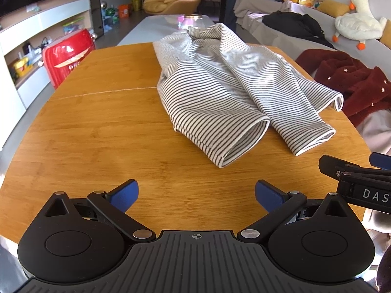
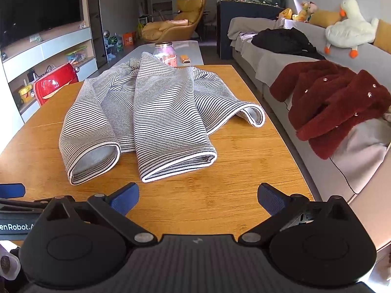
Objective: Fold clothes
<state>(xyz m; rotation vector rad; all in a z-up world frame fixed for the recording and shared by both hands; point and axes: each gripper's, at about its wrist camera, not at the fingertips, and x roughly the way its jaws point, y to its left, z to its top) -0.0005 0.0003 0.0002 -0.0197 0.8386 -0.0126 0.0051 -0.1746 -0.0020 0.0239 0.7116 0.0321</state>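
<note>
A black-and-white striped garment (image 1: 220, 90) lies crumpled on the wooden table (image 1: 97, 127), two open cuffs pointing toward me; it also shows in the right wrist view (image 2: 151, 112). My left gripper (image 1: 196, 195) is open and empty, above the table's near edge, short and left of the garment. My right gripper (image 2: 198, 199) is open and empty, near the front edge, just short of the nearer cuff (image 2: 180, 168). The right gripper's body shows at the right edge of the left wrist view (image 1: 354, 183); the left gripper's shows at the left of the right wrist view (image 2: 14, 210).
A grey sofa (image 2: 305, 78) runs along the table's right side with a dark red fuzzy coat (image 2: 337, 102), a black garment (image 2: 283, 40) and a plush goose (image 2: 349, 29). A jar (image 2: 166, 55) stands beyond the table's far end. A red suitcase (image 1: 66, 58) stands left.
</note>
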